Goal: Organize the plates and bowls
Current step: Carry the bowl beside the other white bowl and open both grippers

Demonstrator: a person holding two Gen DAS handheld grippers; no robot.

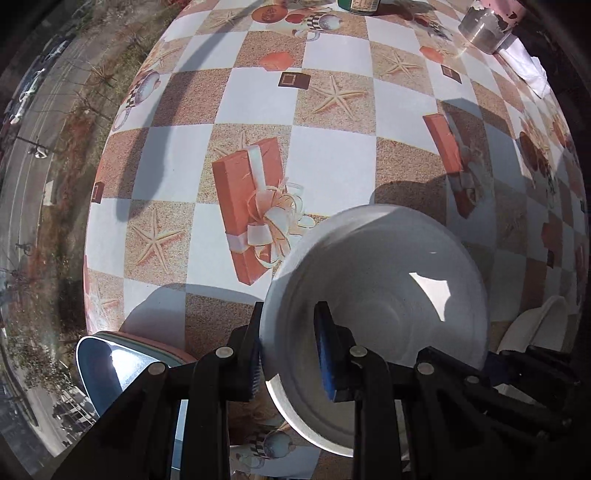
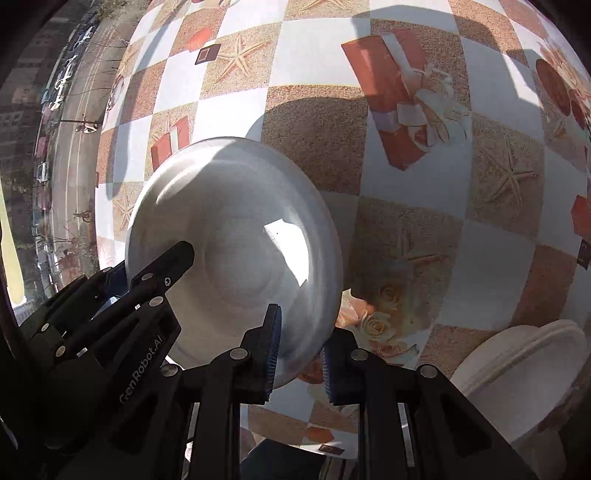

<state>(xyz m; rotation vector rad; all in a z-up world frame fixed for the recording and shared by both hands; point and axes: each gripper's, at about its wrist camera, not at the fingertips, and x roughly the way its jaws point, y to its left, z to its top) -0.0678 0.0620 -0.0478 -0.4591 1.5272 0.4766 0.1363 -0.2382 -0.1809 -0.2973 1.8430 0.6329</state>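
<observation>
Both claws pinch the same white bowl [image 1: 373, 295], one on each side of its rim. In the left wrist view the left claw [image 1: 290, 350] has one finger outside the bowl's wall and the other, with its blue pad, inside, pressed together on the rim. In the right wrist view the right claw [image 2: 299, 354] grips the opposite edge the same way, the rim caught between its ribbed blue pads, while the left claw reaches in from the lower left onto the far rim.

The bowl sits tilted above the surface [image 1: 332, 158], which is covered in a checked cloth printed with starfish, orange gift boxes and roses; whether the bowl's base touches the cloth cannot be told. A sharp patch of sunlight falls inside the bowl, and its shadow lies on the cloth behind.

Other dishes lie near the front edge — a glossy blue plate [image 1: 99, 365] at the lower left of the left view, and a cream-coloured bowl [image 2: 517, 373] tipped on its side at the lower right of the right view. A metal can [image 1: 484, 27] stands at the far corner
</observation>
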